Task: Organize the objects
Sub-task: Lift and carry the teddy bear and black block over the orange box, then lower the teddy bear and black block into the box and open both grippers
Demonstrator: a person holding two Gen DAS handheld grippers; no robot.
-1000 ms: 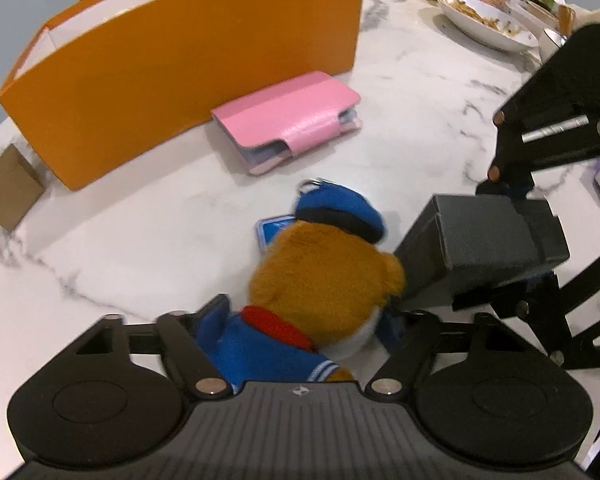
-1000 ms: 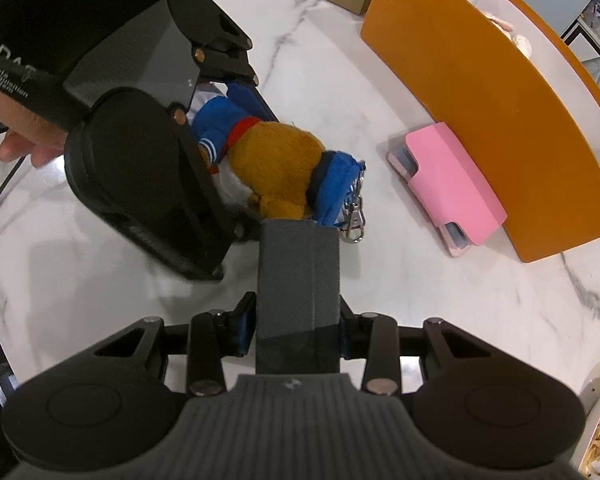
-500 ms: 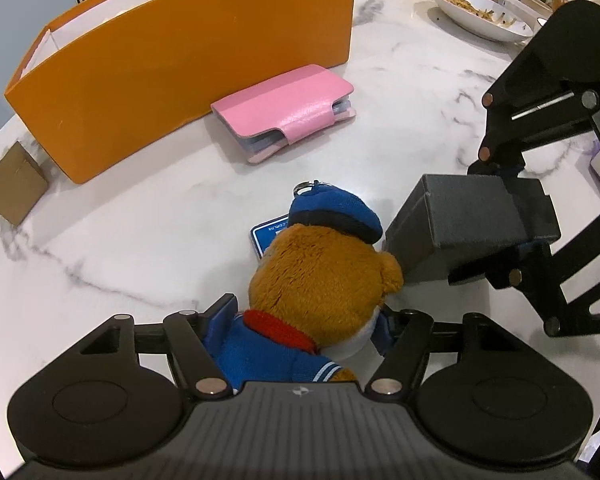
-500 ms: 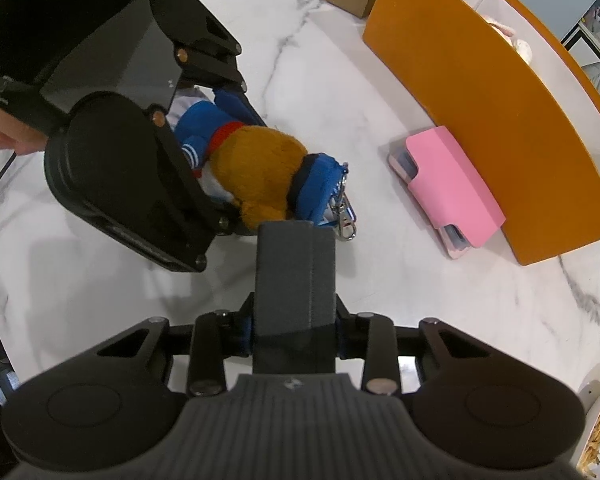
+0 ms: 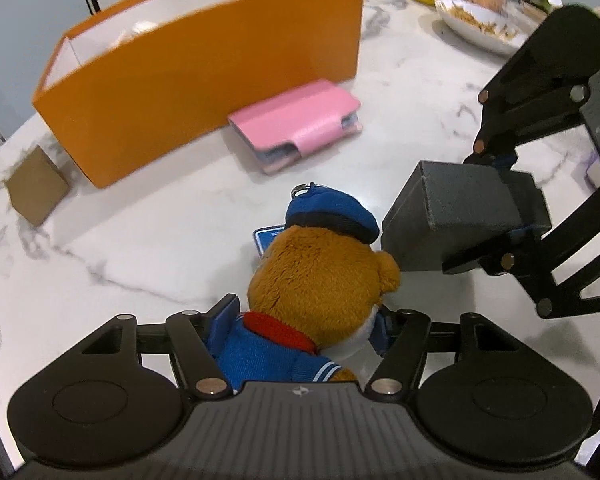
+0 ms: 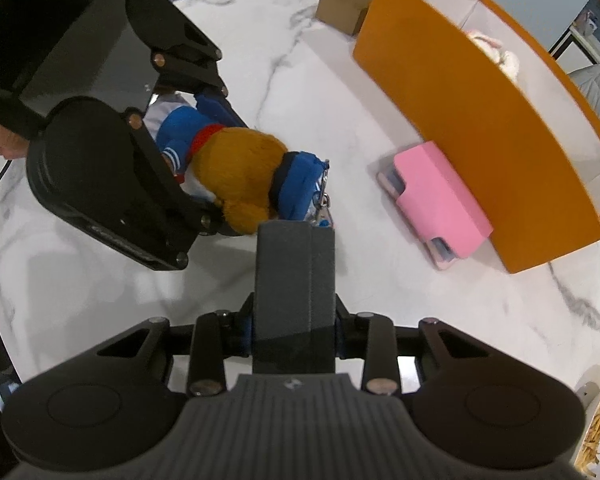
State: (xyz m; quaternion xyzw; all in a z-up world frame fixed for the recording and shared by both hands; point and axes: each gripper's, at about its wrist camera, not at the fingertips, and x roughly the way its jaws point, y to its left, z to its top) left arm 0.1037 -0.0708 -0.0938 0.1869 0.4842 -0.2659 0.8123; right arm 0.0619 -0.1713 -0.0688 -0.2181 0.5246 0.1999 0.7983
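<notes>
Ahead of your left gripper (image 5: 304,320), bare marble table (image 5: 148,240) lies open to the left of the plush bear (image 5: 320,276). Far ahead, the pink wallet (image 5: 296,128) and the orange box (image 5: 204,80) block your way. Your right gripper (image 5: 440,220), fingers pressed together, crowds the bear's right side. The cardboard box (image 5: 36,184) stands far left.

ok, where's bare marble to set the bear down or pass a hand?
Bare marble: between the small brown cardboard box, the orange open box and the plush bear in blue sailor outfit. Another patch right of the pink wallet, toward the white bowl. Crowded beside the bear, where the shut right tool sits.
</notes>
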